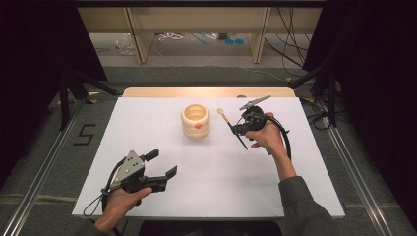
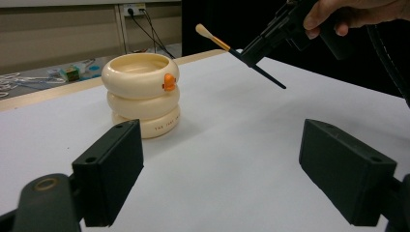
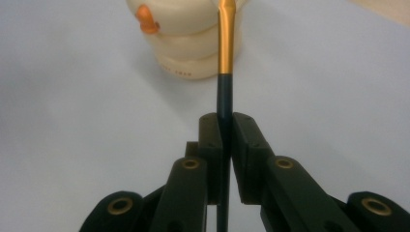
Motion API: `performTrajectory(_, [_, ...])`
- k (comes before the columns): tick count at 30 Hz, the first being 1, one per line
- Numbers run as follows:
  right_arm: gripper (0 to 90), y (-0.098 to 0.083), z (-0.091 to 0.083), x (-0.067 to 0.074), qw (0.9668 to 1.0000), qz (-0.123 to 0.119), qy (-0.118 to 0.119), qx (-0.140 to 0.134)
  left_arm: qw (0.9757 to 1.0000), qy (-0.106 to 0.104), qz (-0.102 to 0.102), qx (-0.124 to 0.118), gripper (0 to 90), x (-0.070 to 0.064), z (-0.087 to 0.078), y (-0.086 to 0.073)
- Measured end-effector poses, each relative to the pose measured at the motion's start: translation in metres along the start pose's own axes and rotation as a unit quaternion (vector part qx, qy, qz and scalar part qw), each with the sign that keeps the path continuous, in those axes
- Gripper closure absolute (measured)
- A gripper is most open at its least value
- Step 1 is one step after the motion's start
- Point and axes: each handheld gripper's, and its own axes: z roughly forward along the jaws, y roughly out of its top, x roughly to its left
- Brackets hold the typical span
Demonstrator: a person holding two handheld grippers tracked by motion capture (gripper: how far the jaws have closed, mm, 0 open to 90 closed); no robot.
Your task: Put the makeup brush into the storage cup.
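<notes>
A cream holder (image 1: 195, 121) made of three stacked rings, with a small orange knob on its side, stands upright in the far middle of the white table (image 1: 147, 128). Just right of it my right gripper (image 1: 237, 129) is shut on the black handle of a slim brush (image 1: 227, 119). The brush has a gold ferrule and a pale tip, and it hangs above the table, tip toward the holder. In the right gripper view the brush (image 3: 226, 63) rises between the pads toward the holder (image 3: 183, 43). My left gripper (image 1: 161, 163) rests near the front left, open with nothing between its fingers. It faces the holder (image 2: 142, 94) and the brush (image 2: 220, 42).
Beyond the table's far wooden edge (image 1: 206, 91) lie a floor with loose cables (image 1: 290, 44) and wooden frame legs (image 1: 137, 37). Dark stand legs (image 1: 74, 88) flank both far corners. A "5" (image 1: 84, 133) marks the floor at left.
</notes>
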Motion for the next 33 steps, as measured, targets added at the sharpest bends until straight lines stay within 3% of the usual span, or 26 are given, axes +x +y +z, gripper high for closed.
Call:
performTrajectory(3, [83.3,0.0002,0.0003,0.0005,0.9997,-0.002,-0.004,-0.024,1.0,0.0,-0.001,-0.001,15.7,0.0003,0.0,0.0])
performTrajectory(8, [83.3,0.0011,-0.0024,0.001,0.9978,0.014,-0.004,-0.064,1.0,0.0,0.0,0.0,15.7,0.0001,0.0,0.0])
performTrajectory(9, [83.3,0.0015,-0.0043,-0.0002,0.998,0.009,0.005,-0.062,1.0,0.0,0.0,0.0,15.7,0.0002,-0.0001,0.0001])
performTrajectory(19, [83.3,0.004,-0.0047,0.0009,0.9948,0.012,-0.001,-0.101,1.0,0.0,0.0,0.0,15.7,0.0002,-0.0001,0.0])
performTrajectory(26, [83.2,0.0067,-0.0033,0.0023,0.9905,0.005,-0.004,-0.138,1.0,0.001,0.0,0.0,15.7,-0.0001,0.0,0.0])
performTrajectory(33, [83.2,0.0084,-0.0037,0.0025,0.988,0.006,-0.006,-0.154,1.0,0.0,0.0,0.001,15.7,-0.0002,0.0001,-0.0001])
